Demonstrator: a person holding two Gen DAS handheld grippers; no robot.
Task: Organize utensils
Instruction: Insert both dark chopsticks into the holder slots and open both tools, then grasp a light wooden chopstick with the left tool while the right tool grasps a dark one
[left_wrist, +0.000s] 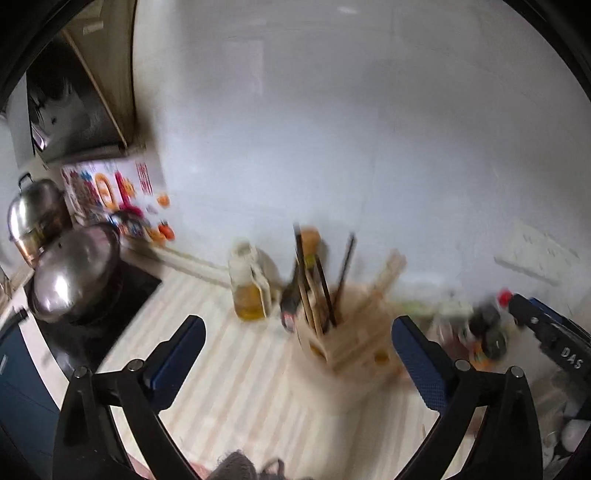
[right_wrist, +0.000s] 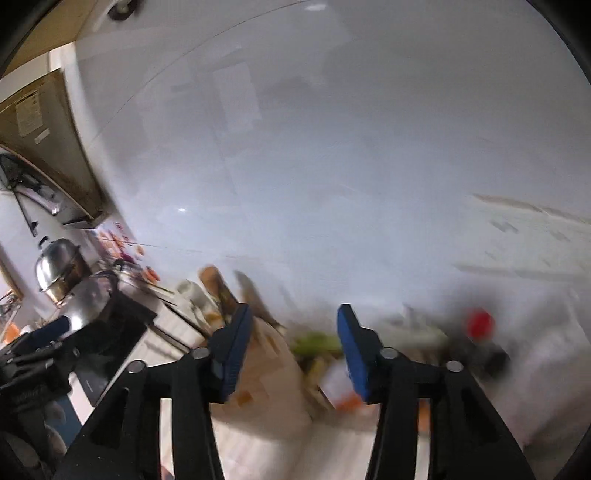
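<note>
You are holding the left gripper (left_wrist: 297, 341) with its fingers wide apart before the utensil holder (left_wrist: 347, 339). Your right gripper (right_wrist: 293, 350) is hanging with fingers parted, gripping nothing.

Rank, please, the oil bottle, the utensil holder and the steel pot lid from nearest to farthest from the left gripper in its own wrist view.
1. Utensil holder, just ahead between the fingers.
2. Oil bottle, behind it, centre-left.
3. Steel pot lid, far left on the stove.

Oil bottle (left_wrist: 248, 291) beside 2 steel pots (left_wrist: 75, 273).
</note>
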